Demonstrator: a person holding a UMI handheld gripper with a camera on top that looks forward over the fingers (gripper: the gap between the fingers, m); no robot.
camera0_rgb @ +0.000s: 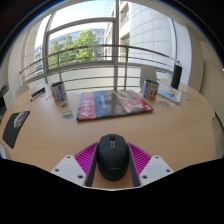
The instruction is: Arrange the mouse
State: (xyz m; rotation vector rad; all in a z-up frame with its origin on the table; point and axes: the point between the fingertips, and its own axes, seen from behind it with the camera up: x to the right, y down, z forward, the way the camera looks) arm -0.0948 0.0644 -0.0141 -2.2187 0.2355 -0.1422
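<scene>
on the left of the desk lies a dark flat thing near the rim, perhaps a pouch or tablet; it is too small to tell. further back on the left stands a small upright card or booklet. in the middle of the desk, beyond the fingers, a colourful magazine lies flat. on the right, toward the far rim, stand another small box or card and a pale flat item, with a dark upright object behind them.

the mouse is black and sits between the fingers of the gripper, close in, with the pink pads showing on either side of it. the fingers are apart but narrow around the mouse; i cannot tell whether both pads truly press its flanks or whether it simply rests on the desk between them.

as a judgement: the mouse looks light, stiff and hard-shelled, with a smooth, curved top that may slip. the best hold is on its two long flanks, low down and near the middle, where the sides run closest to parallel. squeezing the domed back risks it popping forward.

for room: the bare wood just ahead of the fingers, short of the magazine, is open, and there is space on both sides. the curved rim of the desk on the left and right is well away.
</scene>
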